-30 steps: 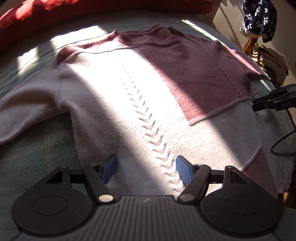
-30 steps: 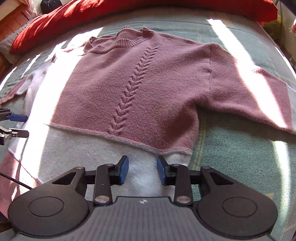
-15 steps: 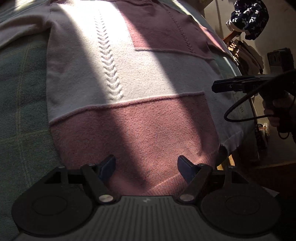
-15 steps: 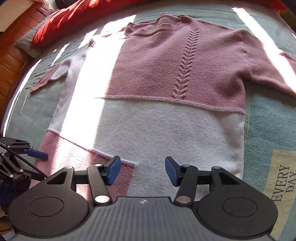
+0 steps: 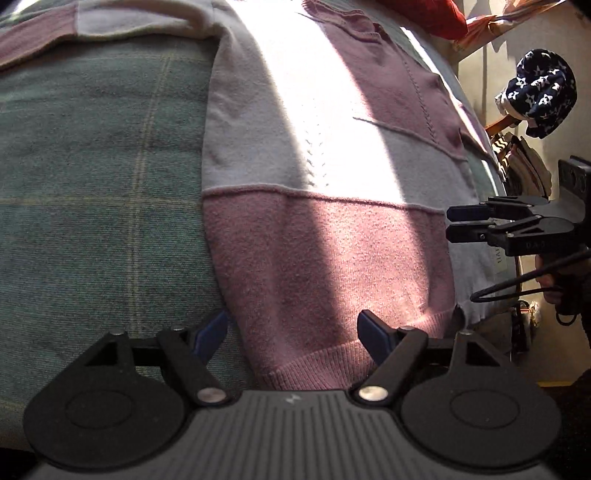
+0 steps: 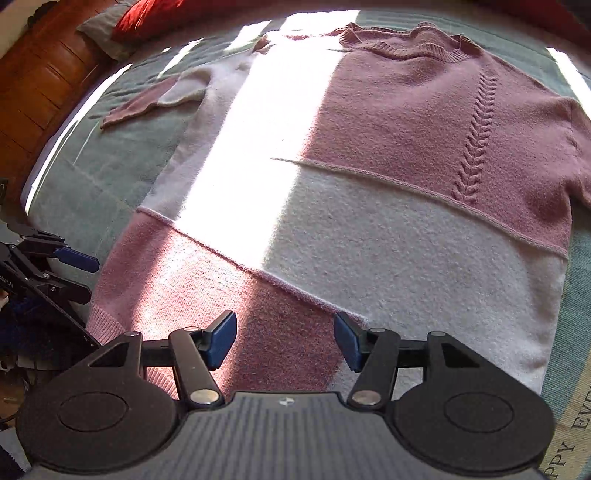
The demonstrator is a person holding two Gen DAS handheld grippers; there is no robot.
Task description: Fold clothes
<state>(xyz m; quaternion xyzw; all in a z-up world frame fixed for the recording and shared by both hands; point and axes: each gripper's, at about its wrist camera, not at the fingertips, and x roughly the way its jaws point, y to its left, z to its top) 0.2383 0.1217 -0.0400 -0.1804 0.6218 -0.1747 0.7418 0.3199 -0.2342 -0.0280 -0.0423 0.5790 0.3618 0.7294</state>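
Observation:
A pink and white colour-block sweater (image 5: 332,258) (image 6: 406,258) lies flat, front up, on a green bedcover (image 5: 92,184), neck at the far end. My left gripper (image 5: 293,332) hovers over the hem's left corner, one fingertip over the bedcover and the other over the pink ribbed band. Its jaws are opening, and no cloth is pinched between them. My right gripper (image 6: 284,338) hangs over the pink hem block further along. Its jaws are also opening, with nothing gripped. Each gripper shows in the other's view: the right gripper (image 5: 456,223) and the left gripper (image 6: 81,275).
A red pillow (image 6: 147,14) lies at the head of the bed beside a wooden panel (image 6: 44,74). A navy star-print cloth (image 5: 539,96) hangs on a chair past the bed's right edge. A hand (image 5: 554,288) holds the right gripper's handle. Printed lettering (image 6: 576,424) marks the cover.
Both grippers drew back from the sweater's middle to its hem. The left one slid to the hem's left corner and rolled. The right jaws spread wider.

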